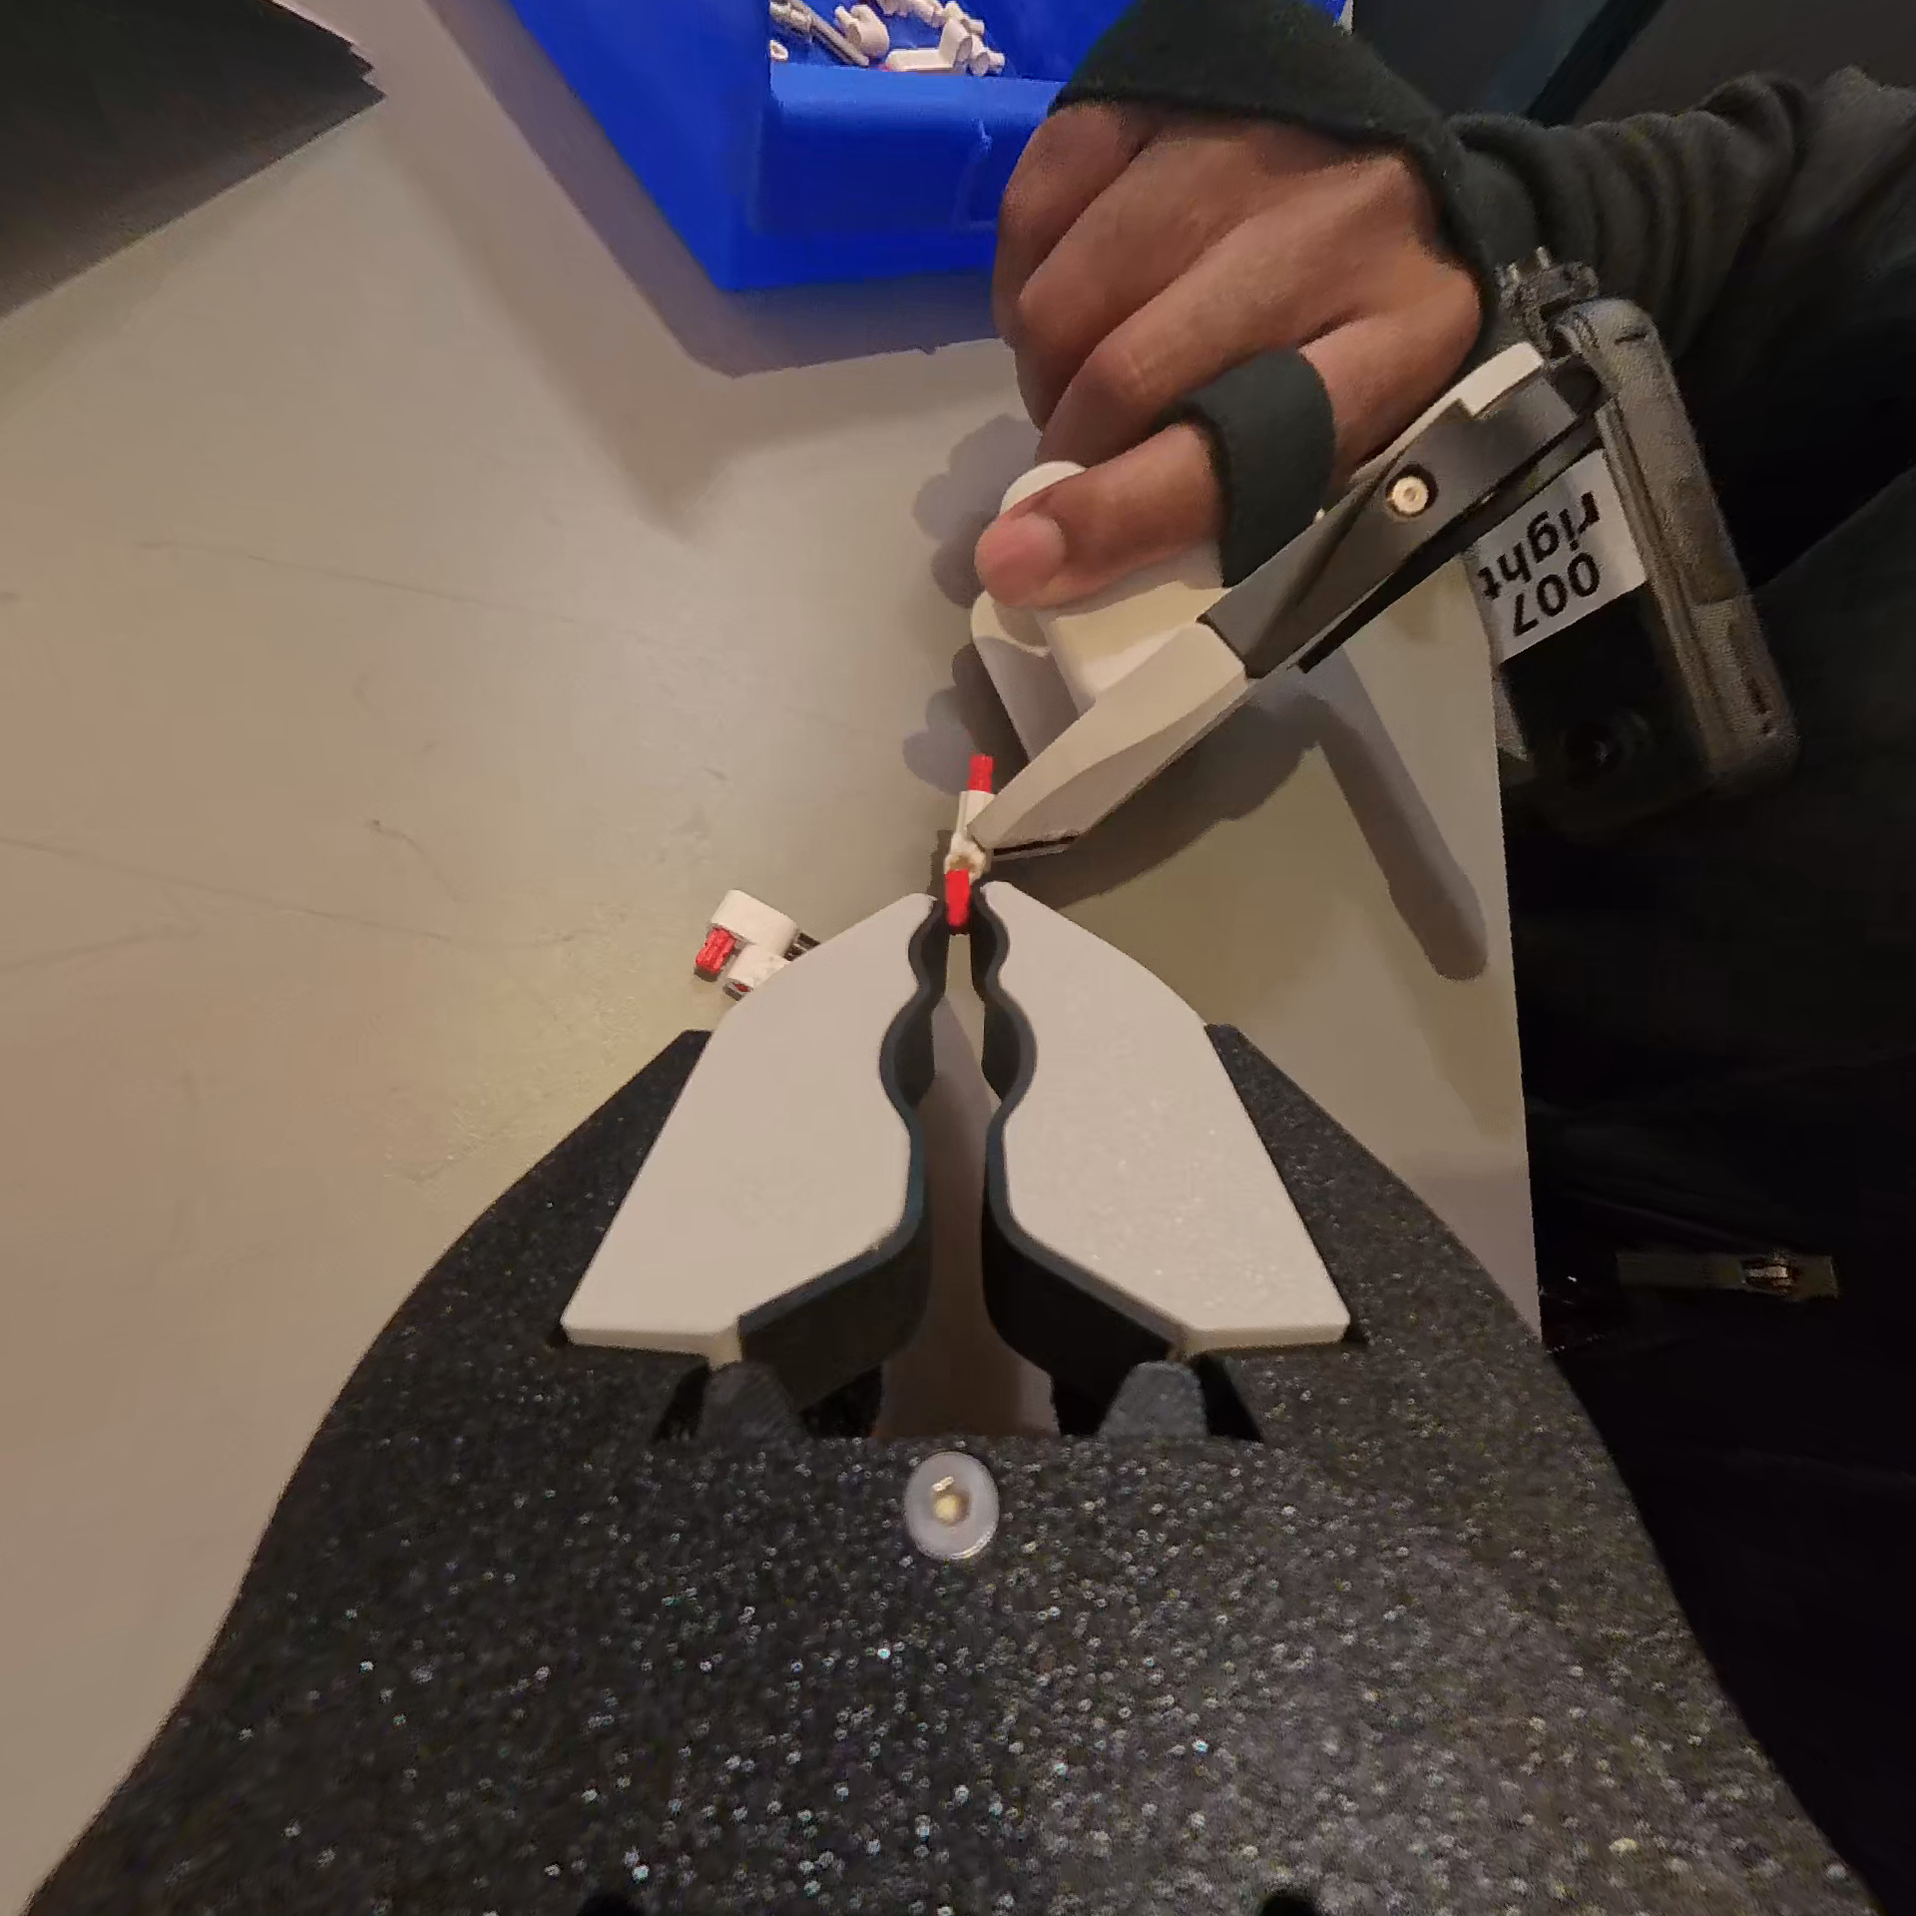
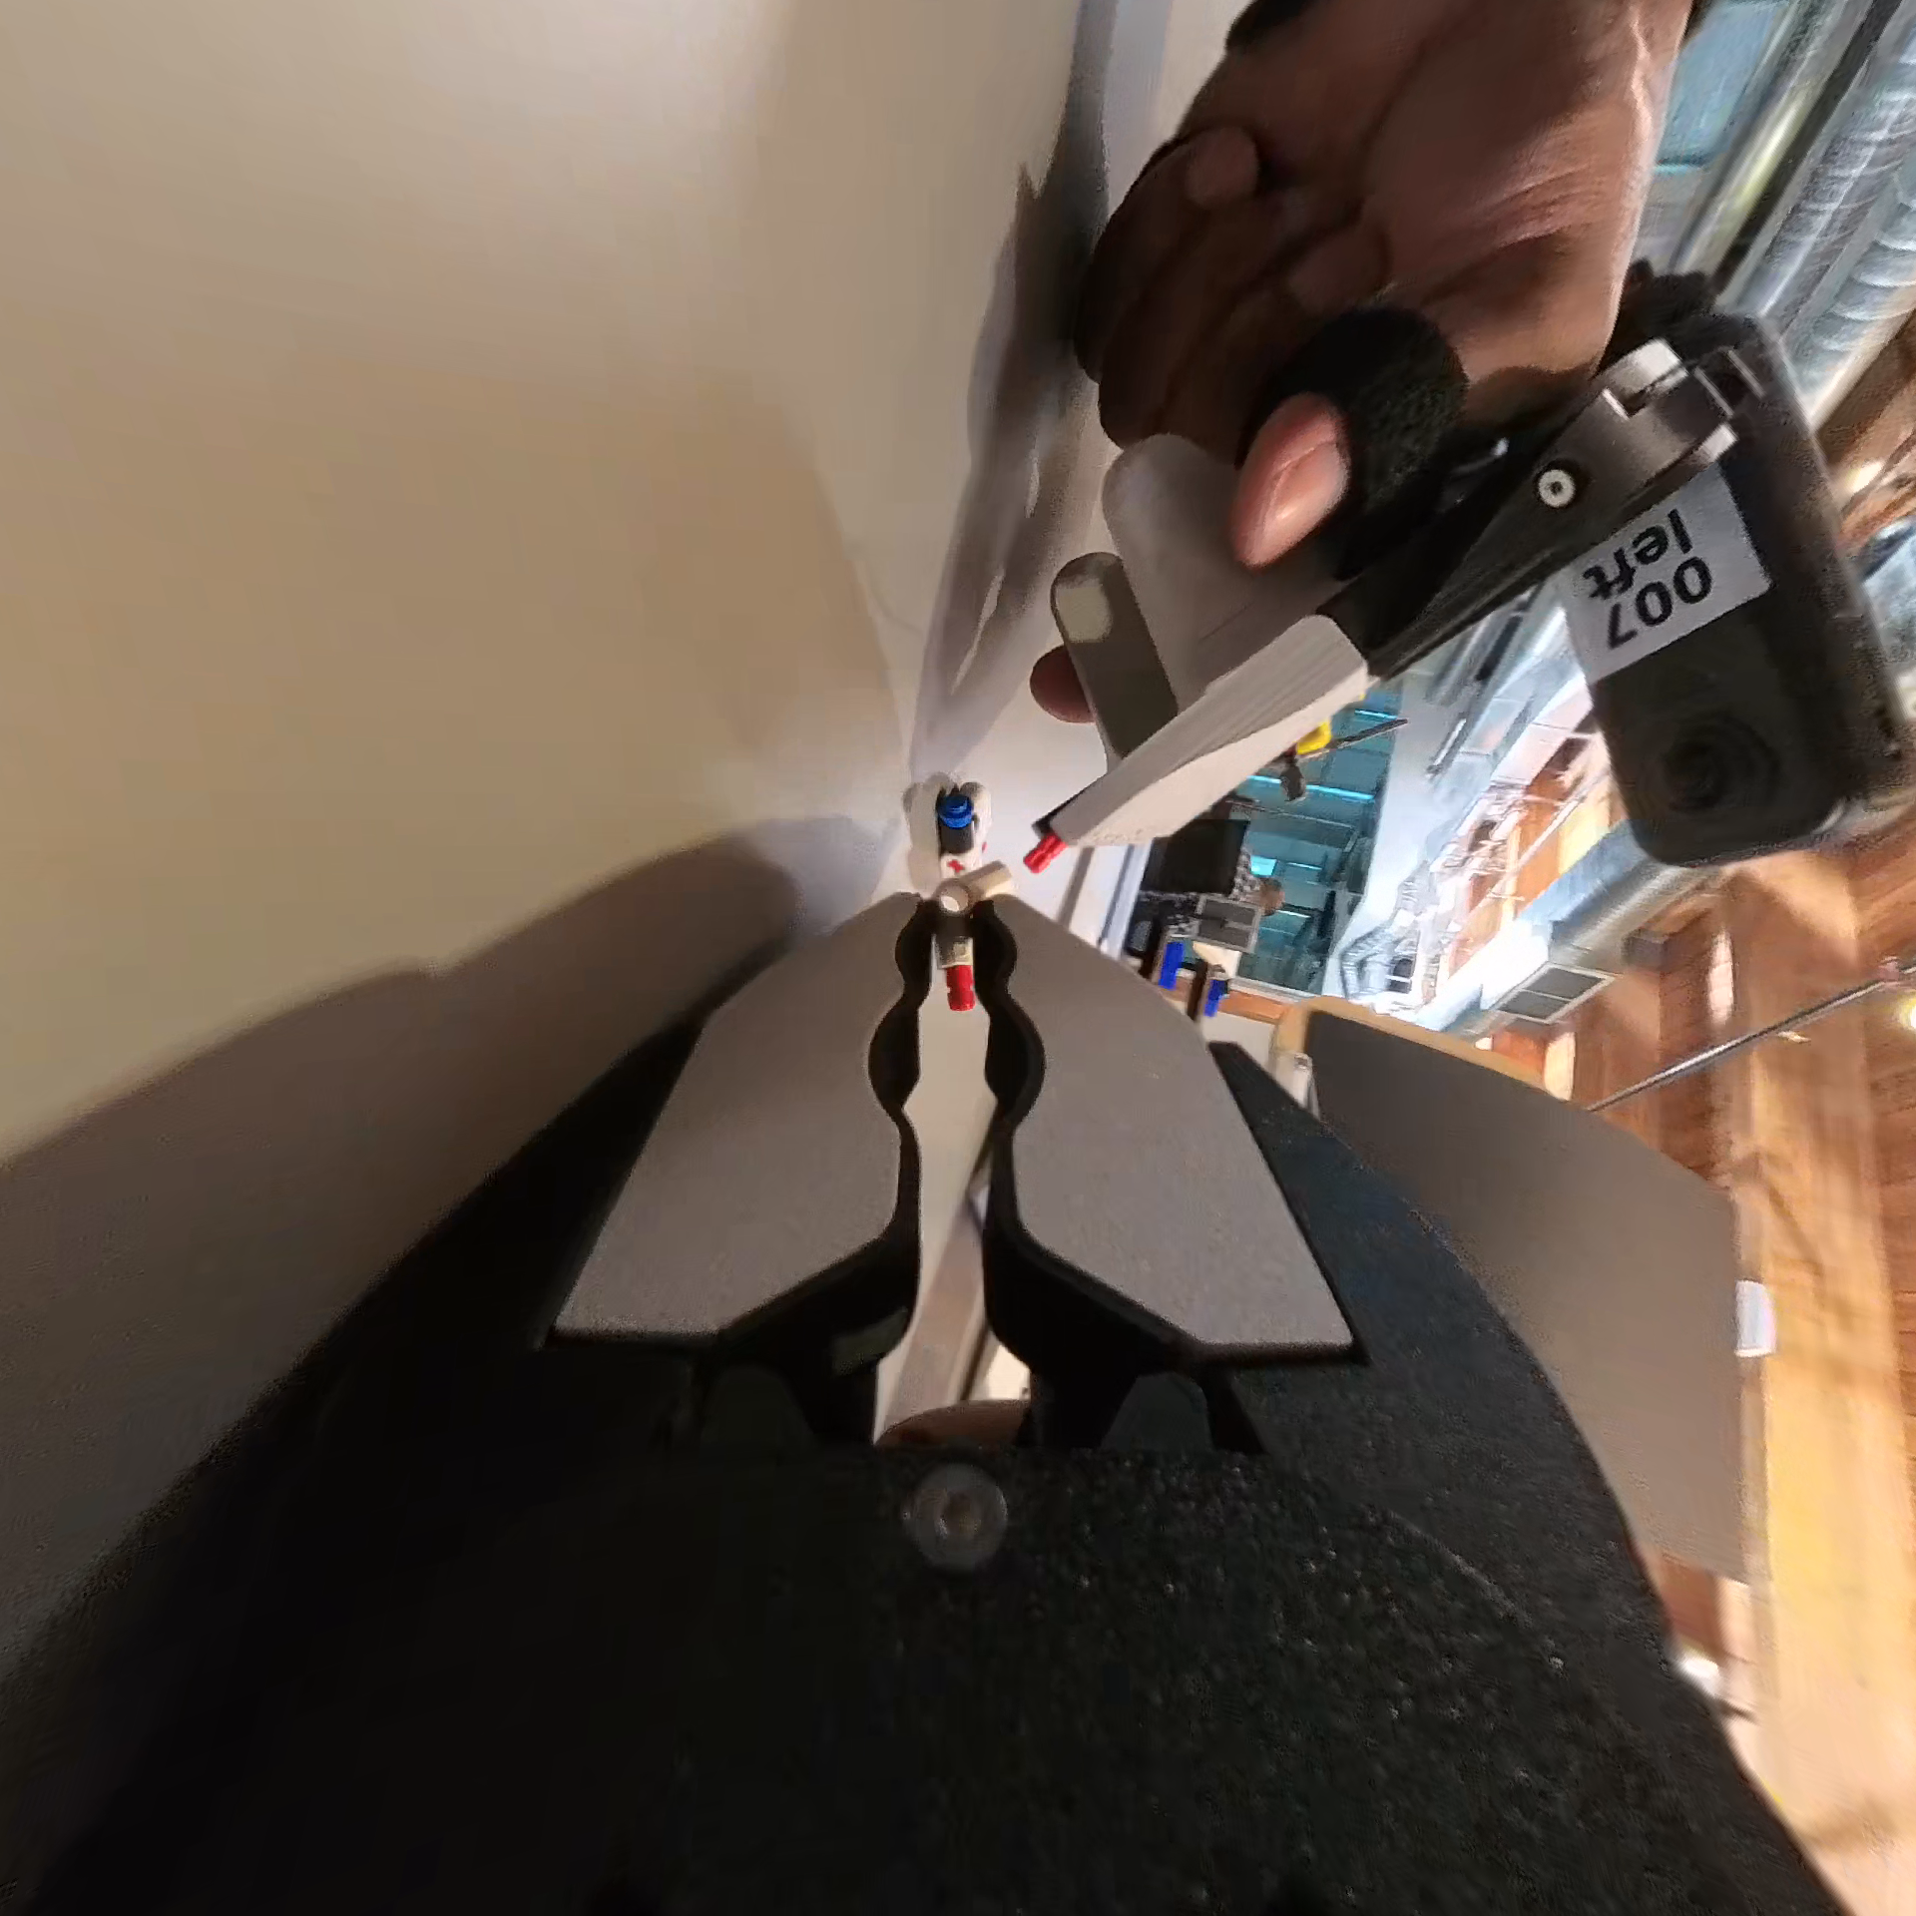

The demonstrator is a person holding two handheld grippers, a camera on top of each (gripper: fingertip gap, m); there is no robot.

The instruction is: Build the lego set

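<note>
1. Bench (image 1: 311, 726): pale and bare over most of its width. Both tools work above it, close to the edge beside the person's dark clothing.
2. Blue bin (image 1: 881, 187): it stands at the far edge and holds loose white parts, well apart from the tools.
3. Right gripper (image 2: 959, 912): its fingertips are clamped on a tan connector (image 2: 980, 886). A second red pin (image 2: 959, 985) sticks out of the connector and back between the fingers. Keeping this tool steady looks wise, since it serves as the fixed side.
4. Left gripper (image 1: 959, 918): it is closed on a red peg (image 1: 959, 902), pinched only at the very tips. Such a shallow hold could let the peg pivot, so any push should probably run straight along the peg's length.
5. White assembly (image 1: 752, 938): it lies on the bench just beside the left gripper and nothing touches it.
6. Peg and connector: the right wrist view shows the peg's free end just beside the connector's open side barrel, with a sliver of gap between them. The peg should line up with the barrel before any pressure is applied.
</note>
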